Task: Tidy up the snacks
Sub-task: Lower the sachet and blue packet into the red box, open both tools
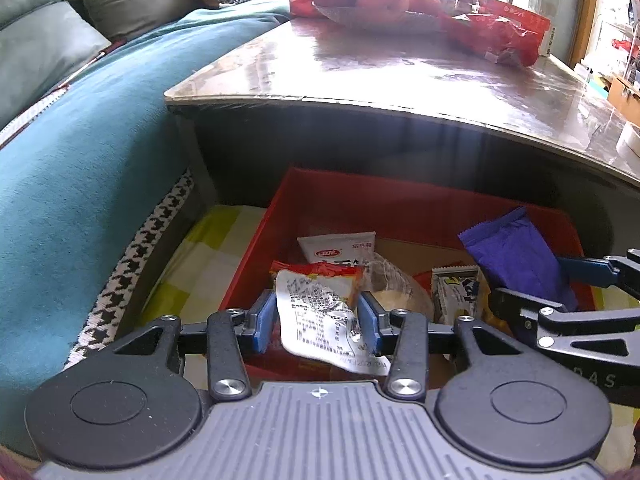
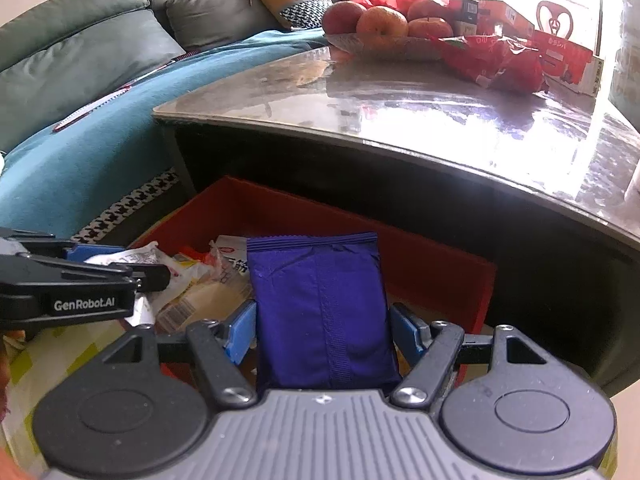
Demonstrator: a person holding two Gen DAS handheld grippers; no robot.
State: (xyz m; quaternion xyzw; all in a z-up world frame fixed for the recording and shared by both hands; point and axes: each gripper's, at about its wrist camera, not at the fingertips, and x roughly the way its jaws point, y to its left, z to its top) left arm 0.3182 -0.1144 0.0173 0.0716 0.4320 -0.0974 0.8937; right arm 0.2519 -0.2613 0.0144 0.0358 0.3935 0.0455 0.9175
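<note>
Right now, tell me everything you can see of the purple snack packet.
The purple snack packet is a flat, matte pillow pouch with a crimped top edge and a raised centre seam facing the camera. It stands nearly upright, clamped at both sides by the right hand-held gripper, above the red box of snacks.

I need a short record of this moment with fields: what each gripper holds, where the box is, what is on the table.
left gripper: shut on silver-and-red snack packet
right gripper: shut on purple packet
red box: on floor beside table, several snacks inside
table: bowl of apples, red bags
position: both packets held over the box
</note>
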